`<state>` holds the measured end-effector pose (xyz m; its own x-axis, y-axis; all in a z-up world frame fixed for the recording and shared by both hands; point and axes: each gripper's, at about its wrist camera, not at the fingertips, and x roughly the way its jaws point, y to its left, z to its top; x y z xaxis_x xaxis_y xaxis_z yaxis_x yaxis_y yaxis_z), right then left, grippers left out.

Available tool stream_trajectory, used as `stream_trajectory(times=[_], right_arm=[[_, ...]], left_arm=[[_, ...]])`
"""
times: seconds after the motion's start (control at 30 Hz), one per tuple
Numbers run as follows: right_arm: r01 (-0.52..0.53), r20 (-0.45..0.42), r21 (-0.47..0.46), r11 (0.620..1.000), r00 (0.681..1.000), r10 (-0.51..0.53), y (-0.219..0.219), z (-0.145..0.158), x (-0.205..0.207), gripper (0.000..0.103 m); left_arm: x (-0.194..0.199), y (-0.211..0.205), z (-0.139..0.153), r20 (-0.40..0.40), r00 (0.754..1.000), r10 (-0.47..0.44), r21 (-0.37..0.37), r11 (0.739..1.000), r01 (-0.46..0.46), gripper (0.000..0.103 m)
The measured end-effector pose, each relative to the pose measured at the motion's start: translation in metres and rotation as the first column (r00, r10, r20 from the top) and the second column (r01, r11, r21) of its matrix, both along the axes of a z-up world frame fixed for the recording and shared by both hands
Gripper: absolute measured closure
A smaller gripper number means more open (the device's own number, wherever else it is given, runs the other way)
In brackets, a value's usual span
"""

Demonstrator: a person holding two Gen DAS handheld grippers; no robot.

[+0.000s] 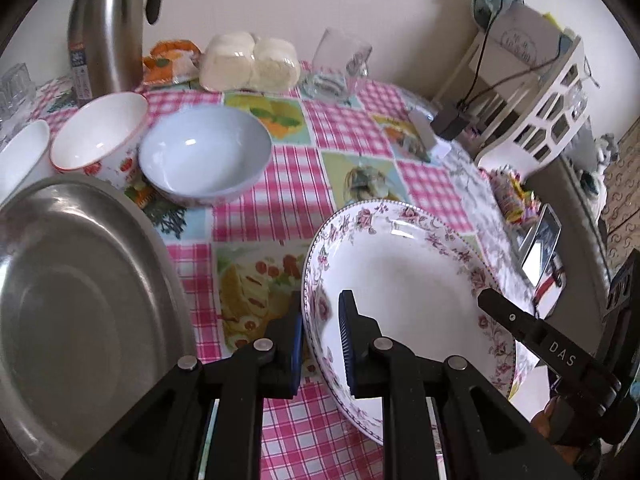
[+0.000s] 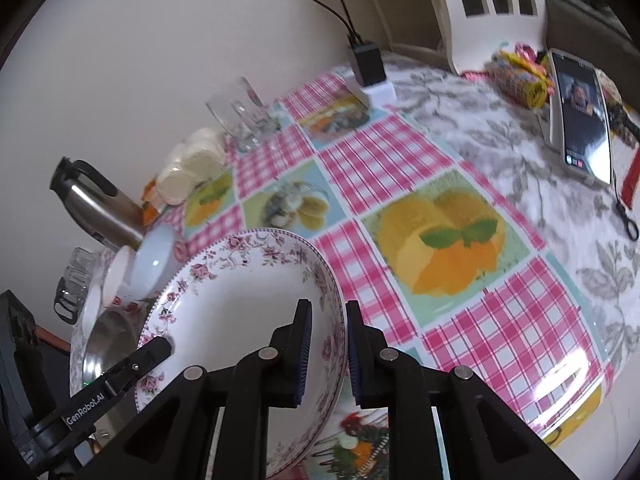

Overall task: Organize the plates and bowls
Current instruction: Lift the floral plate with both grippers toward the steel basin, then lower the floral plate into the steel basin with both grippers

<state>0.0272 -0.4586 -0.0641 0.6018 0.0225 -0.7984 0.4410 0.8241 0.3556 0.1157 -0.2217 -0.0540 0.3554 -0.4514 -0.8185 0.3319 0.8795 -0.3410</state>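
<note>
A white deep plate with a pink floral rim [image 1: 408, 280] [image 2: 248, 304] is held tilted above the checked tablecloth. My left gripper [image 1: 320, 340] is shut on its left rim. My right gripper [image 2: 326, 354] is shut on its opposite rim; its finger also shows in the left wrist view [image 1: 508, 316]. A steel plate [image 1: 80, 304] lies at the left. Behind it stand a pale blue bowl [image 1: 204, 156], a white bowl with red print [image 1: 100, 132] and part of another white bowl [image 1: 20, 156].
A steel thermos [image 1: 106, 28], wrapped buns [image 1: 250, 62] and a glass [image 1: 340, 64] stand along the wall. A white basket [image 1: 532, 92], a charger [image 2: 368, 62], a phone [image 2: 580, 112] and sweets [image 2: 520, 76] sit at the table's right side.
</note>
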Motion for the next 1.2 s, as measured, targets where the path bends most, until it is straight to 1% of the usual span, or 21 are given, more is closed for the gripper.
stream_trajectory(times=[0.17,0.3,0.4,0.57,0.8,1.2], right_arm=[[-0.028,0.051,-0.028,0.999,0.998,0.029,0.016,0.019,0.002,0.085],[-0.045,0.068,-0.05,0.998,0.997,0.048,0.03,0.029,0.003,0.085],[-0.055,0.079,-0.049,0.997,0.995,0.058,0.038,0.033,0.005,0.085],[-0.066,0.089,-0.072,0.995,0.993,0.073,0.052,0.041,0.008,0.085],[-0.096,0.092,-0.082,0.992,0.99,0.103,0.078,0.046,0.02,0.085],[-0.167,0.092,-0.084,0.982,0.98,0.175,0.137,0.046,0.043,0.085]], left_arm=[[0.001,0.017,0.016,0.03,0.999,0.03,-0.029,0.999,-0.029,0.086],[0.002,0.031,0.024,0.03,0.998,0.049,-0.054,0.997,-0.047,0.086],[0.003,0.039,0.027,0.034,0.998,0.056,-0.059,0.997,-0.054,0.086],[0.008,0.055,0.03,0.018,0.997,0.071,-0.088,0.994,-0.069,0.086],[0.014,0.082,0.038,0.029,0.993,0.11,-0.104,0.989,-0.106,0.086],[0.029,0.149,0.039,-0.001,0.978,0.21,-0.14,0.968,-0.208,0.086]])
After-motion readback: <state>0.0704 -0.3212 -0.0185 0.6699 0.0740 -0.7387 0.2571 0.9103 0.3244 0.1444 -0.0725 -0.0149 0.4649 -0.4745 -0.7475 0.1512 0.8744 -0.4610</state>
